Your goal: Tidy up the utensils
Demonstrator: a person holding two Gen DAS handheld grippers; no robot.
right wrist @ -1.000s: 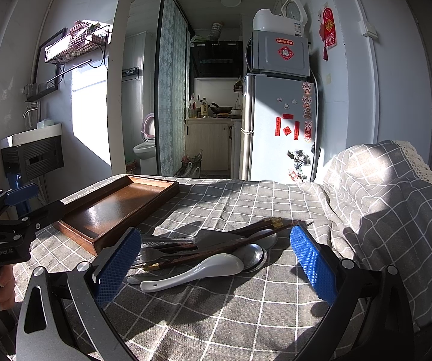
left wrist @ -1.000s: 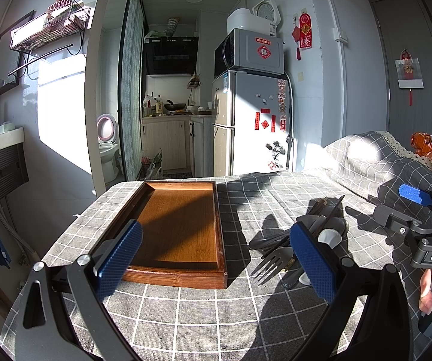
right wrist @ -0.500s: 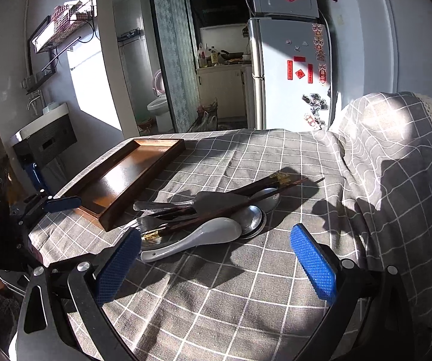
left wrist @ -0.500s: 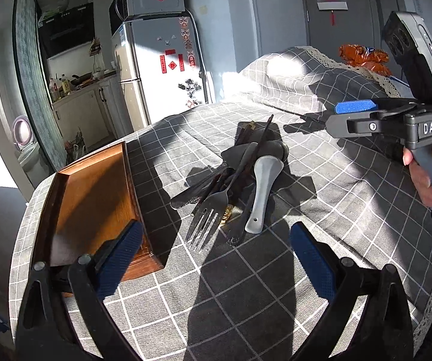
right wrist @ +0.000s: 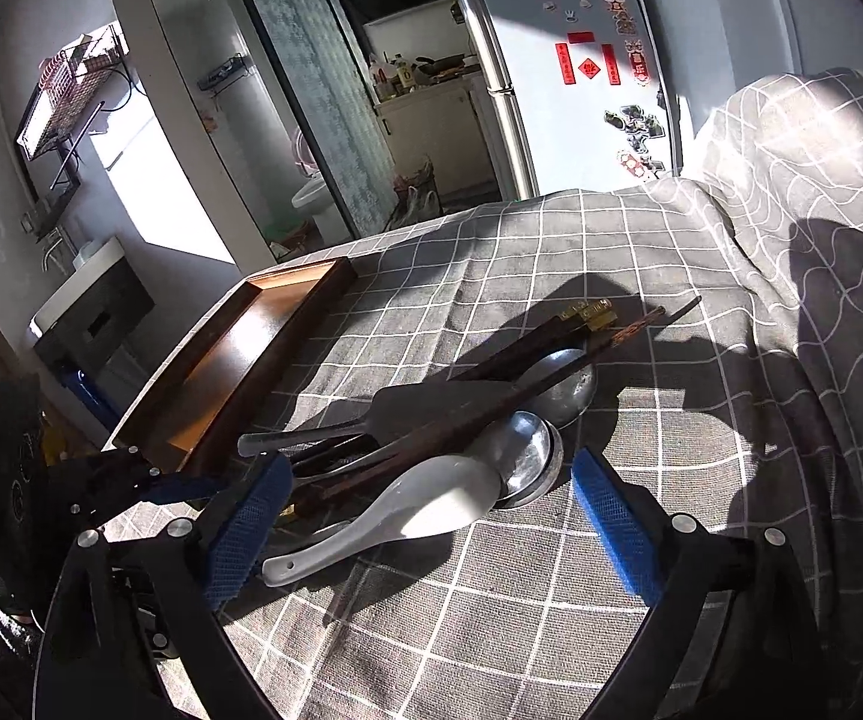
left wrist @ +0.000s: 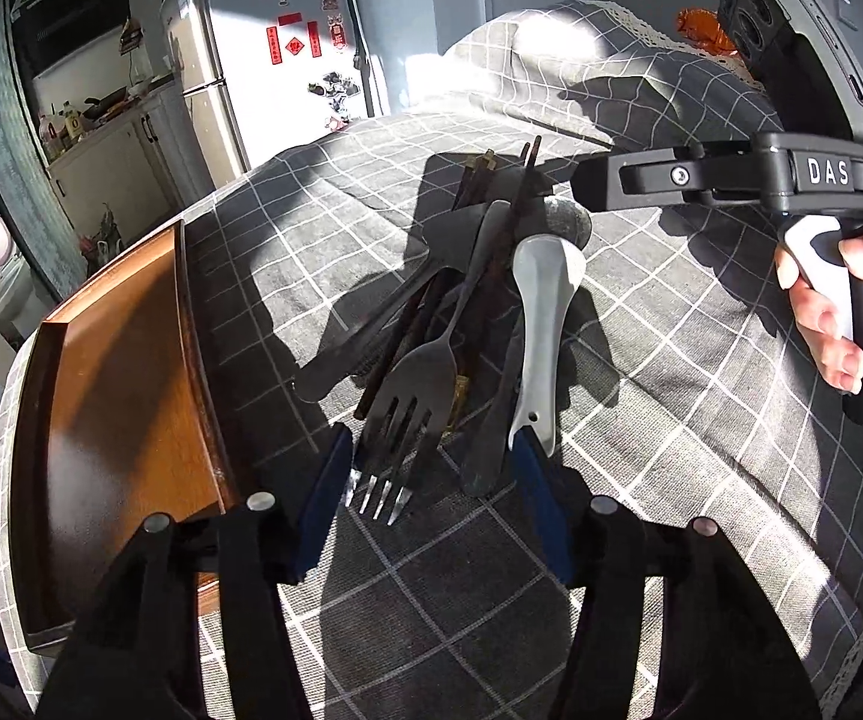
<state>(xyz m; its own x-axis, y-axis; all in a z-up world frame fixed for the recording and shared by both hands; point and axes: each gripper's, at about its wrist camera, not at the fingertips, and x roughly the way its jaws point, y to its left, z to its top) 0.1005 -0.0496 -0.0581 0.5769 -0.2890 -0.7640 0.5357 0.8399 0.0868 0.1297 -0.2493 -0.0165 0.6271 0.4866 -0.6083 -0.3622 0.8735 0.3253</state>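
Note:
A pile of utensils lies on the grey checked cloth: a metal fork (left wrist: 413,384), a white ceramic spoon (left wrist: 542,312) (right wrist: 425,504), dark chopsticks (left wrist: 491,228) (right wrist: 491,414) and two metal spoons (right wrist: 527,456). My left gripper (left wrist: 431,480) points down at the near end of the pile. Its jaws are closing, with the fork's tines and the white spoon's handle tip between the blue pads, and no pad visibly presses on them. My right gripper (right wrist: 431,516) stands open around the white spoon's bowl from the other side. An empty wooden tray (left wrist: 119,372) (right wrist: 239,360) lies left of the pile.
The cloth rises in a draped hump (right wrist: 791,180) behind the pile on the right. A hand (left wrist: 821,324) grips the right gripper's handle above the cloth. The table's front edge curves just below the left gripper. A fridge (right wrist: 551,60) stands beyond the table.
The left gripper has swung from facing the tray down onto the pile's near end, and its jaws have narrowed. The right gripper has tilted down and closed in on the white spoon.

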